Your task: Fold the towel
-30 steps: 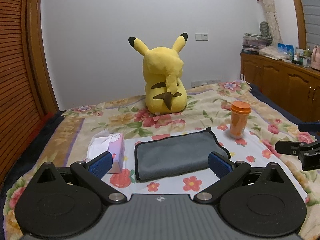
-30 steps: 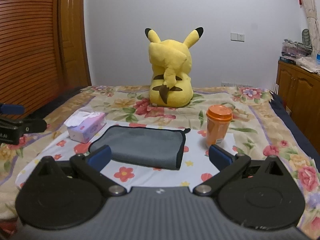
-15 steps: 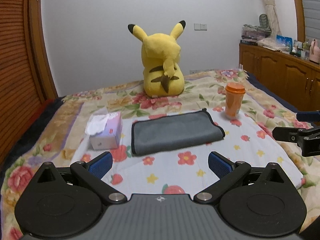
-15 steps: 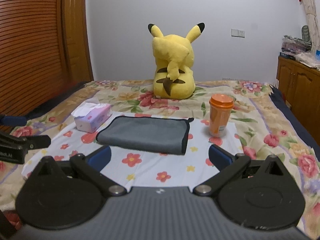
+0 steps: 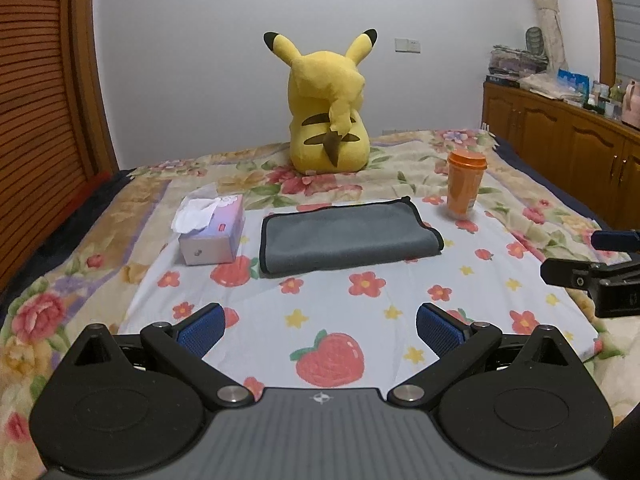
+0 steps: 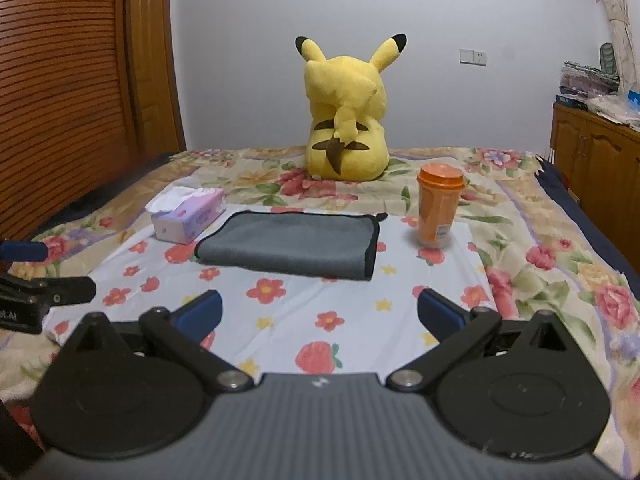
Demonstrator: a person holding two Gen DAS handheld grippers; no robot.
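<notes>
A grey towel [image 5: 348,236] with black edging lies folded flat on a white flower-print cloth [image 5: 360,320] on the bed; it also shows in the right wrist view [image 6: 288,244]. My left gripper [image 5: 320,328] is open and empty, held back from the towel's near edge. My right gripper [image 6: 320,312] is open and empty, also well short of the towel. Each gripper's tip shows at the side of the other's view.
A tissue box [image 5: 212,228] stands left of the towel and an orange lidded cup [image 5: 464,184] to its right. A yellow plush toy [image 5: 328,120] sits behind. A wooden wardrobe [image 6: 60,80] is at left, a wooden cabinet [image 5: 580,144] at right.
Both grippers have pulled back from the towel toward the near edge of the bed. The towel lies still and folded. Both stay open.
</notes>
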